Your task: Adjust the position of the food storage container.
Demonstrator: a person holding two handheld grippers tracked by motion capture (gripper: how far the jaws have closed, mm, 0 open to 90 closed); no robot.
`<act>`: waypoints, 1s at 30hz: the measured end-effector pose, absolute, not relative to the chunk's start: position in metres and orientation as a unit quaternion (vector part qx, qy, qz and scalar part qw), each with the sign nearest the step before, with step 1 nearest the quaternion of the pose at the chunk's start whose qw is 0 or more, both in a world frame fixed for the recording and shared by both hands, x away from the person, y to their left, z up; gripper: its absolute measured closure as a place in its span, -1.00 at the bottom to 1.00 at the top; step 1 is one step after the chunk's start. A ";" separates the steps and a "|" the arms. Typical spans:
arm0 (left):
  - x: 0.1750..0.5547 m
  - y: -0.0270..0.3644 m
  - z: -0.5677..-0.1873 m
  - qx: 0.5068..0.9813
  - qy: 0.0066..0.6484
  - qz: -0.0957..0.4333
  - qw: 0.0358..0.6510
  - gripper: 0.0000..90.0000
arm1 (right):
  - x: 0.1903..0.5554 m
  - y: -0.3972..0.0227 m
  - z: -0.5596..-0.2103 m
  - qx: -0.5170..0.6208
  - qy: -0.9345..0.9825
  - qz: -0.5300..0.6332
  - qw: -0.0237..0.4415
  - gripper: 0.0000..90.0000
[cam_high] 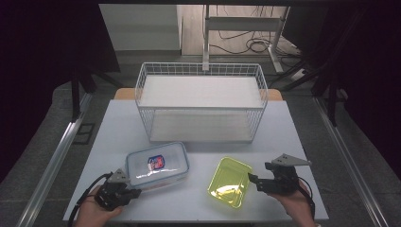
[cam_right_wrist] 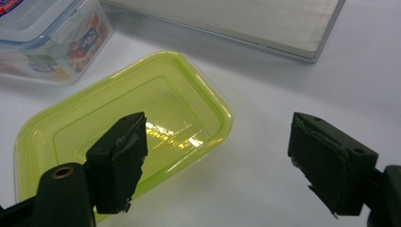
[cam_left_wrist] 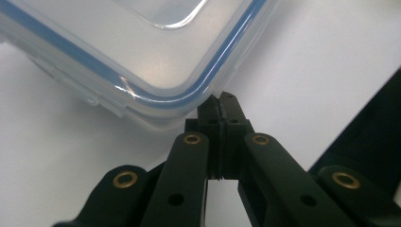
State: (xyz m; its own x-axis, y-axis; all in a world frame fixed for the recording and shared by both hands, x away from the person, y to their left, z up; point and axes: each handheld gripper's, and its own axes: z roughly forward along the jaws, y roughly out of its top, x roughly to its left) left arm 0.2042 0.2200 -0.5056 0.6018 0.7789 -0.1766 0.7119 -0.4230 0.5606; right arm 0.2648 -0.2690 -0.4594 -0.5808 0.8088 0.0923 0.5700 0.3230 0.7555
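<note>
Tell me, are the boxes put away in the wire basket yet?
Not yet. Nothing looks done: the wire basket holds no box. In hand: the left hand-held gripper, shut and holding nothing, has its tips right at a corner of the clear lidded box; the right hand-held gripper is open beside the yellow-green tub. Left, probably: lifting both boxes in, if that's the plan.

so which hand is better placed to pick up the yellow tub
Right. Its claw is open with the yellow tub just ahead of it, while the left claw is shut at a corner of the clear lidded box.
</note>
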 end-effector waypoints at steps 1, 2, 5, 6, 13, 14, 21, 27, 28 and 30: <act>0.205 0.221 -0.506 0.840 0.445 0.055 0.305 1.00 | 0.265 -0.269 -0.459 0.432 0.799 0.389 0.153 -0.54; 0.206 0.223 -0.506 0.838 0.448 0.056 0.306 1.00 | 0.265 -0.268 -0.459 0.431 0.800 0.390 0.153 -0.54; 0.210 0.227 -0.506 0.836 0.453 0.057 0.306 1.00 | 0.264 -0.266 -0.456 0.429 0.800 0.390 0.155 -0.54; 0.211 0.229 -0.506 0.835 0.454 0.058 0.305 1.00 | 0.264 -0.265 -0.456 0.428 0.800 0.390 0.155 -0.54; 0.220 0.243 -0.509 0.823 0.473 0.059 0.309 1.00 | 0.263 -0.254 -0.449 0.418 0.800 0.408 0.136 -0.55; 0.221 0.243 -0.510 0.822 0.474 0.058 0.310 1.00 | 0.263 -0.252 -0.448 0.420 0.798 0.411 0.134 -0.56; 0.221 0.248 -0.511 0.818 0.480 0.057 0.312 1.00 | 0.261 -0.247 -0.446 0.422 0.796 0.411 0.137 -0.58; 0.224 0.250 -0.512 0.814 0.486 0.060 0.314 1.00 | 0.260 -0.245 -0.446 0.416 0.798 0.412 0.140 -0.59; 0.224 0.251 -0.512 0.813 0.486 0.059 0.314 1.00 | 0.260 -0.245 -0.446 0.416 0.798 0.412 0.140 -0.59; 0.225 0.252 -0.513 0.812 0.488 0.059 0.316 1.00 | 0.260 -0.245 -0.447 0.417 0.799 0.411 0.139 -0.59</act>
State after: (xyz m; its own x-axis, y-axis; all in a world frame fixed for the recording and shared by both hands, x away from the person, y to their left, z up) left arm 0.2246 0.2519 -0.5126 0.5172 0.8291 -0.2125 0.7545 -0.3244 0.5705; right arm 0.2602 -0.2447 -0.4468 -0.6136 0.7805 0.1199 0.5515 0.3149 0.7725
